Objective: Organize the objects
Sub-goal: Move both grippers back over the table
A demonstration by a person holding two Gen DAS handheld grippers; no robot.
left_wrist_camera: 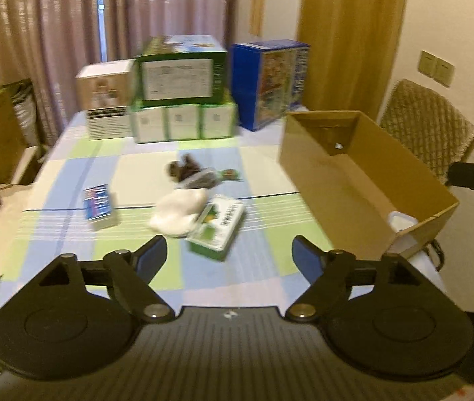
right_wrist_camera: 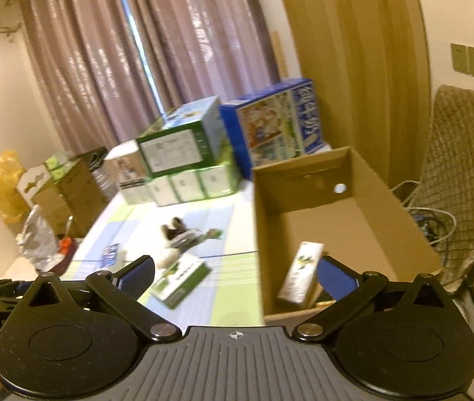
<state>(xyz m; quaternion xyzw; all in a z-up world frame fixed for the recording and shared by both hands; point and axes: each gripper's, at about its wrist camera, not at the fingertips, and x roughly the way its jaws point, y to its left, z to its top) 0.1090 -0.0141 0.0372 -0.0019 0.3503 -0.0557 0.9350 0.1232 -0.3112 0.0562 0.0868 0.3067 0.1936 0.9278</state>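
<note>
Both my tools spread wide, nothing gripped: left tool (left_wrist_camera: 228,255), right tool (right_wrist_camera: 235,272) | cardboard box (right_wrist_camera: 363,180) at desk's (left_wrist_camera: 69,180) right: one white carton (right_wrist_camera: 300,275) inside | loose on desk: one green box (left_wrist_camera: 218,227), one blue pack (left_wrist_camera: 98,205), one white wad (left_wrist_camera: 180,210)

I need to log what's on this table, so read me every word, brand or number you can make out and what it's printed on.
No text can be read.
Green box by the left gripper: dark lettering, too blurred.
Small blue box: stripes only.
Big blue carton: large white characters, blurred.
Stacked green carton: white label, print too small.
White box in the cardboard box: illegible.
</note>
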